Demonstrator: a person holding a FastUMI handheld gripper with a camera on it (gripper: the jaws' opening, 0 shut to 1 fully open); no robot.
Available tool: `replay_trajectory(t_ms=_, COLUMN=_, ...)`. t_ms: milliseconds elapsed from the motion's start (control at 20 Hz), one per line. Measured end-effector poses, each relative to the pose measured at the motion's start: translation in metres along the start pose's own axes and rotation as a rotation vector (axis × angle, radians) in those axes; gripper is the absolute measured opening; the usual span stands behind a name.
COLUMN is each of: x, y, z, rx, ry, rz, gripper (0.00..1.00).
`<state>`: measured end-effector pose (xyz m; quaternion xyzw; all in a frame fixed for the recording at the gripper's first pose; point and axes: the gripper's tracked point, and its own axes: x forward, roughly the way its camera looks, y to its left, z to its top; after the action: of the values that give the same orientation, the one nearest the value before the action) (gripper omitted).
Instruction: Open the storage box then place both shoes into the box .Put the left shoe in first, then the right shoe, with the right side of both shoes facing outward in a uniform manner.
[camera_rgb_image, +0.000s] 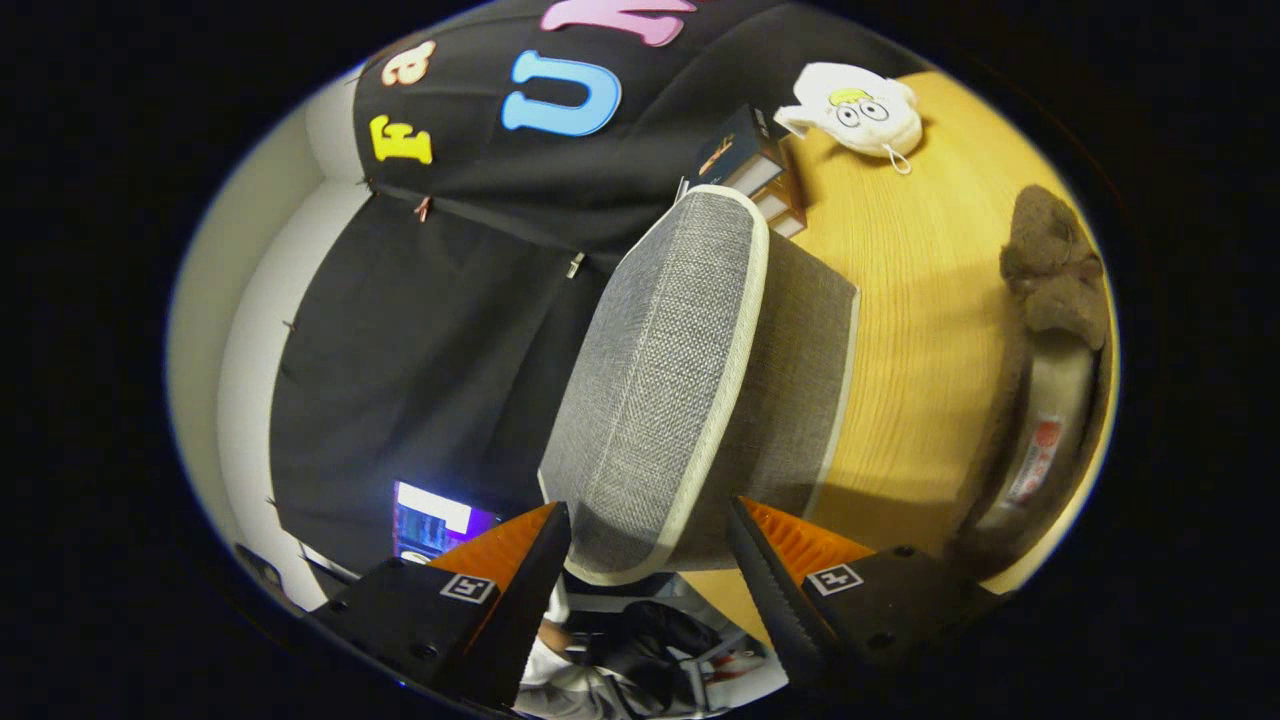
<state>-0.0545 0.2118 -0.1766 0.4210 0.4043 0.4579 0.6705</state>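
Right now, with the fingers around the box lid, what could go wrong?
1. The gripper straddles only the near corner of the grey fabric lid; whether both fingers press on it is unclear, so it could slip out as it is raised.
2. The storage box looks light and soft, so pulling the lid may drag or tip it on the wooden table.
3. The books stand right behind the box and could be knocked if it shifts.

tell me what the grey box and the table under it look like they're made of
Storage box: woven grey fabric, coarse matte weave, with pale piping along its edges; its corner sits between the open gripper fingers.
Table: likely wood or wood-look laminate, yellowish with fine grain lines and a smooth, slightly glossy surface.
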Motion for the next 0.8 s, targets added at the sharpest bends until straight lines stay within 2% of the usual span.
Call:
replay_trajectory(t_ms=150, x=0.01, y=-0.001, z=0.012, rx=0.19, ry=-0.029, rz=0.062, gripper=0.95)
replay_trajectory(t_ms=200, x=0.013, y=-0.003, z=0.014, rx=0.242, ry=-0.033, rz=0.069, gripper=0.84)
replay_trajectory(t_ms=300, x=0.015, y=-0.002, z=0.014, rx=0.322, ry=-0.017, rz=0.105, gripper=0.71)
replay_trajectory(t_ms=350, x=0.015, y=-0.001, z=0.015, rx=0.335, ry=-0.018, rz=0.115, gripper=0.71)
replay_trajectory(t_ms=450, x=0.013, y=-0.001, z=0.015, rx=0.337, ry=-0.016, rz=0.129, gripper=0.6)
replay_trajectory(t_ms=600, x=0.01, y=0.003, z=0.017, rx=0.365, ry=-0.008, rz=0.141, gripper=0.37)
replay_trajectory(t_ms=650, x=0.008, y=0.001, z=0.018, rx=0.378, ry=0.0, rz=0.137, gripper=0.35)
replay_trajectory(t_ms=750, x=0.008, y=0.007, z=0.02, rx=0.396, ry=-0.003, rz=0.147, gripper=0.23)
replay_trajectory(t_ms=800, x=0.009, y=0.008, z=0.021, rx=0.397, ry=-0.004, rz=0.157, gripper=0.13)
